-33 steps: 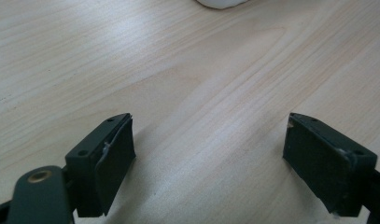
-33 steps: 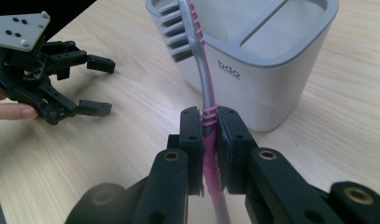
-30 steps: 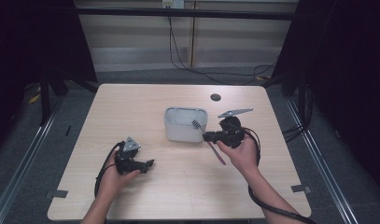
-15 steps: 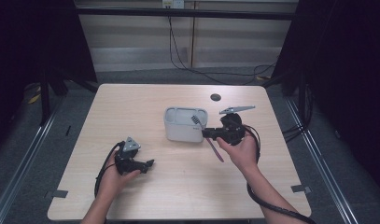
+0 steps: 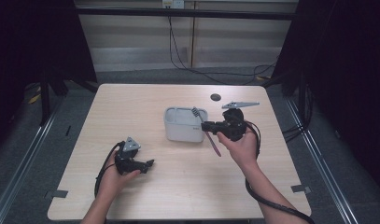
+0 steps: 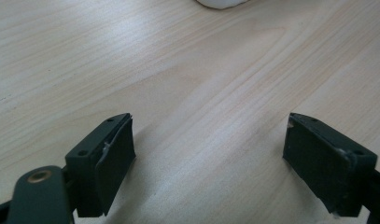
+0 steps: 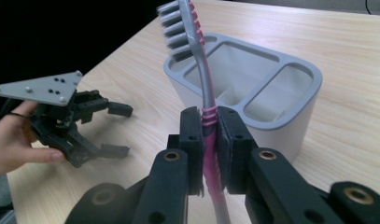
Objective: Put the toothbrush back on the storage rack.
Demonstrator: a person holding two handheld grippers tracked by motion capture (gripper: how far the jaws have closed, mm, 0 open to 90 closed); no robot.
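Note:
A pink-and-grey toothbrush (image 5: 207, 133) (image 7: 202, 79) is clamped by its handle in my right gripper (image 5: 211, 127) (image 7: 208, 122), which is shut on it. The bristled head tilts up over the right end of a grey compartmented holder (image 5: 182, 134) (image 7: 290, 135) standing mid-table. The pink handle end hangs down toward the table. At the front left of the table my left gripper (image 5: 149, 163) (image 6: 208, 140) (image 7: 121, 130) rests low over the bare wood. Its jaws stand wide open with nothing between them.
A small dark round disc (image 5: 215, 97) lies near the far edge of the wooden table (image 5: 131, 107). Cables run across the floor behind the table. Dark curtains stand at both sides.
My right gripper has shifted slightly toward the far edge, carrying the brush head further over the holder. The left gripper has not moved.

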